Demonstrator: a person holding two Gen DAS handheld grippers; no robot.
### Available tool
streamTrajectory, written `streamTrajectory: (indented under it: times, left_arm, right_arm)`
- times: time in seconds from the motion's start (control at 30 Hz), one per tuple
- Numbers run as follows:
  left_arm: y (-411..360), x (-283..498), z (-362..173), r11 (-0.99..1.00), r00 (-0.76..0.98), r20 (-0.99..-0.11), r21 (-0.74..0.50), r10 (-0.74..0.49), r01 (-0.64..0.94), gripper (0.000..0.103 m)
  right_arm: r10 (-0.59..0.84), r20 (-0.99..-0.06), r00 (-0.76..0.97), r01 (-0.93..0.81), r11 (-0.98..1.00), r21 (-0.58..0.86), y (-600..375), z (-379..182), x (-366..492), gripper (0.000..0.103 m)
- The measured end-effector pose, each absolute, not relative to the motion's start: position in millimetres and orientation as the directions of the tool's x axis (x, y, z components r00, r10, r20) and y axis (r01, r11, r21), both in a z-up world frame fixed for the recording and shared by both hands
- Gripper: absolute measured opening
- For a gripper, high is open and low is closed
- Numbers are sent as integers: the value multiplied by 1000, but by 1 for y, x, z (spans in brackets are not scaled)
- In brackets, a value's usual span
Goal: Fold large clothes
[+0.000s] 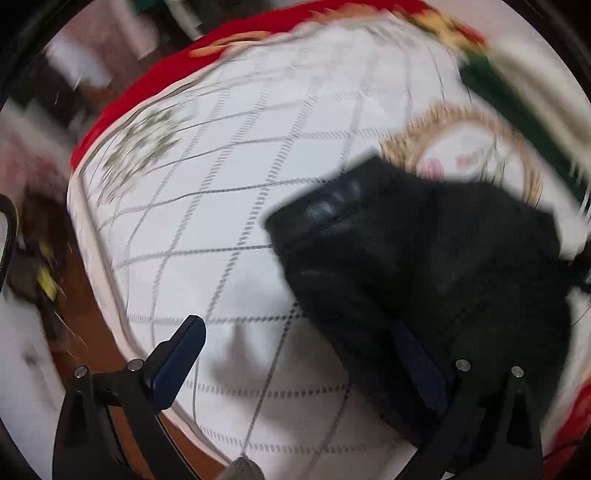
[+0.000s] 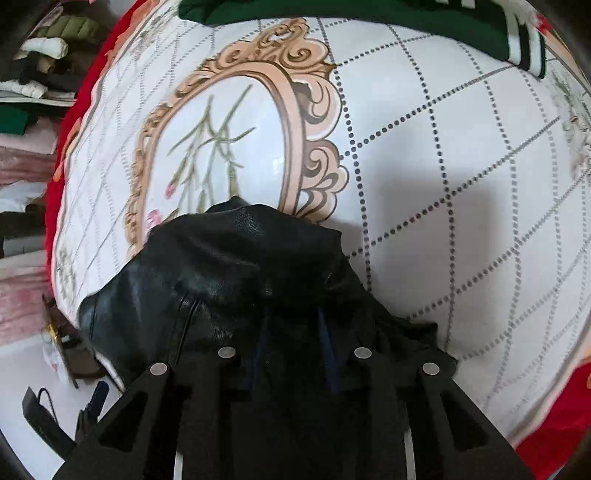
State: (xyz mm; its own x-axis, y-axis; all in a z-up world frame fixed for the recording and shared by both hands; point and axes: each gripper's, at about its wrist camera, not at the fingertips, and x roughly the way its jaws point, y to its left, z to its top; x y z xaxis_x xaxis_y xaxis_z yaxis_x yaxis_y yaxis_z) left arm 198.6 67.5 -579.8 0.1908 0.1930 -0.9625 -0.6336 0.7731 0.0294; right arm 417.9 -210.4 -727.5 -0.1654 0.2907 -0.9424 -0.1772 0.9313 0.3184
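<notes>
A black leather-look garment (image 1: 424, 251) lies bunched on a white bed cover (image 1: 240, 166) with a dotted diamond grid. In the blurred left wrist view my left gripper (image 1: 299, 354) is open; its left finger (image 1: 177, 362) is over the bare cover and its right finger (image 1: 421, 362) lies against the garment's edge. In the right wrist view the garment (image 2: 236, 280) is heaped over my right gripper (image 2: 295, 350), whose blue-padded fingers (image 2: 328, 354) are shut on a fold of it.
A green garment with white stripes (image 2: 369, 18) lies at the far edge of the bed. The cover has a gold oval frame print (image 2: 221, 140) and a red border (image 1: 129, 99). Piled clothes (image 2: 40, 74) and floor clutter lie beside the bed.
</notes>
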Motion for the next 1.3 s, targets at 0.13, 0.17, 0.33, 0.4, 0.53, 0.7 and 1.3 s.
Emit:
streamTrajectory:
  times: [0.13, 0.17, 0.33, 0.4, 0.53, 0.7, 1.3]
  left_arm:
    - [90, 158, -569, 595, 296, -955, -229, 15, -770, 103]
    - [93, 154, -576, 558, 317, -948, -278, -29, -781, 103]
    - [109, 166, -620, 414, 373, -918, -395, -136, -820, 101]
    - [115, 180, -628, 409, 384, -915, -400, -124, -820, 100]
    - [116, 200, -625, 469, 388, -918, -378, -80, -798, 41]
    - [119, 200, -629, 501, 356, -933, -330, -47, -800, 36]
    - [124, 179, -640, 452, 447, -860, -510, -245, -732, 50]
  right_arm:
    - [437, -887, -150, -154, 876, 457, -223, -692, 410, 60]
    - [445, -884, -145, -155, 872, 465, -226, -688, 409, 60]
    - [474, -869, -138, -143, 859, 491, -243, -688, 401, 60]
    - [478, -868, -137, -135, 859, 494, -247, -687, 401, 60]
    - [479, -866, -142, -144, 856, 497, -248, -684, 398, 60]
    - [411, -904, -117, -185, 885, 427, -228, -694, 406, 58]
    - [632, -771, -80, 105, 775, 624, -339, -718, 344, 90]
